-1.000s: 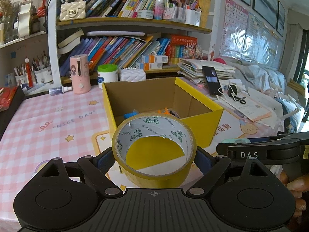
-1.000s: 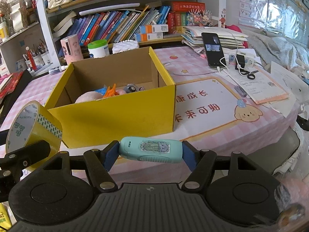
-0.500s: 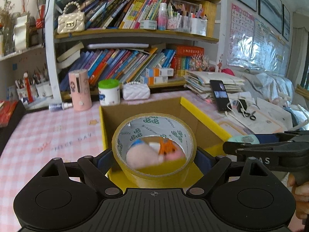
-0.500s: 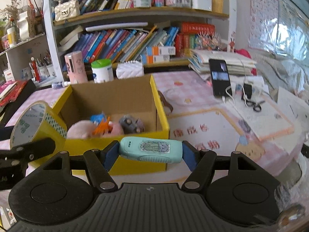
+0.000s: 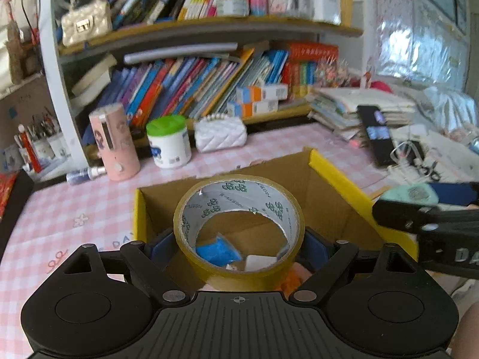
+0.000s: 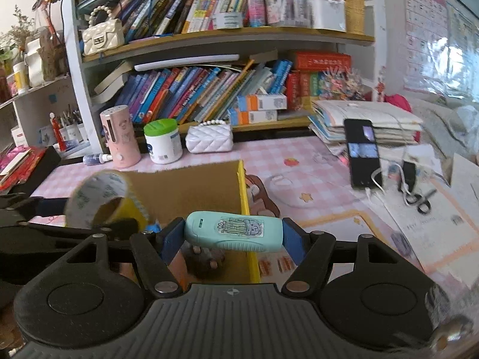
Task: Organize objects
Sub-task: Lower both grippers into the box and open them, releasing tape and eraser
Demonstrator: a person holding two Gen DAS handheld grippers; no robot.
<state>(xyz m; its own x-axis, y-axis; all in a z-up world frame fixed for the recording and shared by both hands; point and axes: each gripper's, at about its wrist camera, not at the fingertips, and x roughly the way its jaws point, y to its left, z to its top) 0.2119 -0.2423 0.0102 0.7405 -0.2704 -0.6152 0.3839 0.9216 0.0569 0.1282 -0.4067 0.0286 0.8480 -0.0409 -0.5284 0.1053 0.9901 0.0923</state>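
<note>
My left gripper (image 5: 239, 246) is shut on a roll of yellow tape (image 5: 239, 278) and holds it over the open yellow cardboard box (image 5: 335, 176). The tape roll also shows in the right wrist view (image 6: 101, 199). My right gripper (image 6: 233, 234) is shut on a mint-green oblong case with a sticker (image 6: 233, 231), above the box's right wall (image 6: 244, 188). In the left wrist view the case (image 5: 410, 194) sits at the right. Inside the box lie a blue item (image 5: 217, 251), something orange and other small things, partly hidden.
A pink cylinder (image 5: 115, 142), a green-lidded white jar (image 5: 169, 142) and a white quilted purse (image 5: 221, 133) stand behind the box on the pink checked table (image 5: 74, 209). A phone (image 6: 362, 152), cables, scissors (image 6: 422, 202) and papers lie to the right. Bookshelves fill the back.
Both grippers have risen and moved forward over the box; I now look down into it. The tape and the case stay held.
</note>
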